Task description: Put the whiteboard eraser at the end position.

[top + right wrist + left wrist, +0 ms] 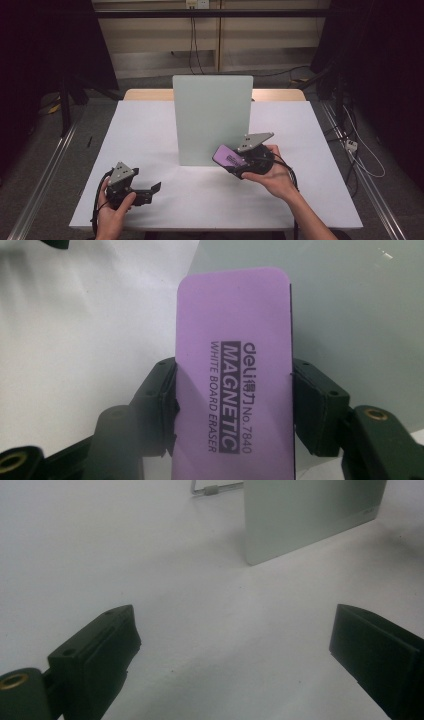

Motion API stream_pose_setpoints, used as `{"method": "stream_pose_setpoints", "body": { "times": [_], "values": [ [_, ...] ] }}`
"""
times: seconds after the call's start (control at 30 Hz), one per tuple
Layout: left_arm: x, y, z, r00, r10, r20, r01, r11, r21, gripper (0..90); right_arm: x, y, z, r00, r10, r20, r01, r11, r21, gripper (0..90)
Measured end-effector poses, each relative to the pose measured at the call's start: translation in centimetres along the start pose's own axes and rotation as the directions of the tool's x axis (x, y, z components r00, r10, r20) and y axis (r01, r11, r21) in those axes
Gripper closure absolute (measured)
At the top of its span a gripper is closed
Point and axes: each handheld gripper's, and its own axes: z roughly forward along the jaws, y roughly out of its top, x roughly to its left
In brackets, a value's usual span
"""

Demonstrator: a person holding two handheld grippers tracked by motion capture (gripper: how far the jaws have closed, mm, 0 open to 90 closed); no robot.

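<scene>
The person's right hand (274,175) comes in from the near right and holds the right tongs (239,161) up off the white tabletop (150,135), pointing them to the left and a bit away, toward the board. These tongs are pinching a purple eraser (227,156) from both of its long sides. In the right gripper view the eraser (234,375) sticks out past the two black jaws, its flat purple face looks at the camera, and it has dark print on it that says it is a magnetic white board eraser. The eraser is right by the near right corner of a pale green board (212,119) that stands upright in the middle of the tabletop; I cannot tell if the eraser touches the board. The left hand (114,212) sits low at the near left, close to the tabletop edge, and holds the left tongs (150,192) with the tips pointing to the right. The left tongs (235,645) are spread wide with just bare tabletop between the jaws. In the left gripper view a thin metal leg (212,489) shows on the tabletop beside the board. Past the far edge of the tabletop there are dark stands and cables (194,45) on the floor. The board stands between the two hands and the far half of the tabletop.
</scene>
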Motion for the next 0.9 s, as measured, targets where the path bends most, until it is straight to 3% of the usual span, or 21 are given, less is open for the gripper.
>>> {"method": "stream_pose_setpoints", "body": {
  "times": [0.37,0.67,0.9],
  "values": [
    [-0.1,0.1,0.2,1.0000,0.002,0.007,-0.002,1.0000,-0.001,5.3,1.3,0.1,1.0,0.9945,-0.058,-0.087,0.067,0.993,0.101,41.6],
    [-0.1,0.1,0.0,1.0000,0.002,0.001,-0.002,1.0000,-0.004,5.3,2.5,0.0,2.1,0.9876,-0.073,-0.139,0.091,0.987,0.130,41.5],
    [-0.3,0.1,0.0,1.0000,0.009,-0.001,-0.009,1.0000,-0.002,5.3,3.3,0.2,2.5,0.9833,-0.104,-0.150,0.125,0.982,0.139,41.5]
  ]
}}
